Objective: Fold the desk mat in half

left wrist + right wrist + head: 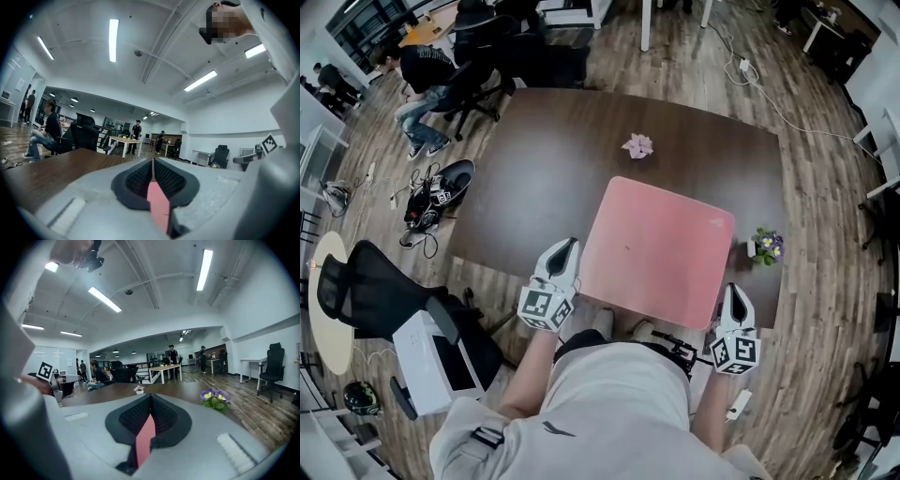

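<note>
A pink desk mat (661, 248) lies flat on the dark brown table (544, 159), its near edge at the table's front edge. My left gripper (570, 247) is at the mat's near left corner, shut on it. In the left gripper view a pink strip of the mat (158, 206) stands pinched between the black pads (136, 180). My right gripper (729, 294) is at the near right corner, also shut. The right gripper view shows the pink edge (144, 441) clamped between its pads (164, 420).
A small pink flower ornament (638, 145) sits on the table beyond the mat. A pot of purple flowers (766, 246) stands just right of the mat. On the floor to the left are a black office chair (366, 291) and a white box (441, 361). A person (422, 75) sits far left.
</note>
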{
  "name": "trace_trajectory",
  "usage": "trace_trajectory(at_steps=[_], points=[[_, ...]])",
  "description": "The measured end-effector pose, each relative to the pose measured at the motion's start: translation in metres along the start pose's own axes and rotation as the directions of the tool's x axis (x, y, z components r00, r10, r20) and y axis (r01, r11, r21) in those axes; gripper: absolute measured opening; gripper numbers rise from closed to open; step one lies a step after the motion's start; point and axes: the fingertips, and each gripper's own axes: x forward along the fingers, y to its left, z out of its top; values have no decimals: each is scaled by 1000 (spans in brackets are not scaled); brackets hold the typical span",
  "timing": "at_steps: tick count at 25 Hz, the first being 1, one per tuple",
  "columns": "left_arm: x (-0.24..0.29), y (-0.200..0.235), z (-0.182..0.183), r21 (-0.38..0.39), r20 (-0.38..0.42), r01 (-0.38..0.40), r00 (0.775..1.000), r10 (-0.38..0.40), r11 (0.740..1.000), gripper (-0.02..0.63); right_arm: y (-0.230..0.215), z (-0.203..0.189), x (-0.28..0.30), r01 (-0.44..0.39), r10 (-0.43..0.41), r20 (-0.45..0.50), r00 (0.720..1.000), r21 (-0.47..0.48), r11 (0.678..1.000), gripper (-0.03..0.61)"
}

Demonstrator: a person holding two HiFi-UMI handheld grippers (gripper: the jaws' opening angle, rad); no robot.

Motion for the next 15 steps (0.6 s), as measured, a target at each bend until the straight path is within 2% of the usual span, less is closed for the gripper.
trace_trajectory(at_steps=[15], points=[[-2,-16,-8,21,-14,25,1000,-24,999,5,-8,-4,-12,11,-11,1,1000,-12,1000,2]])
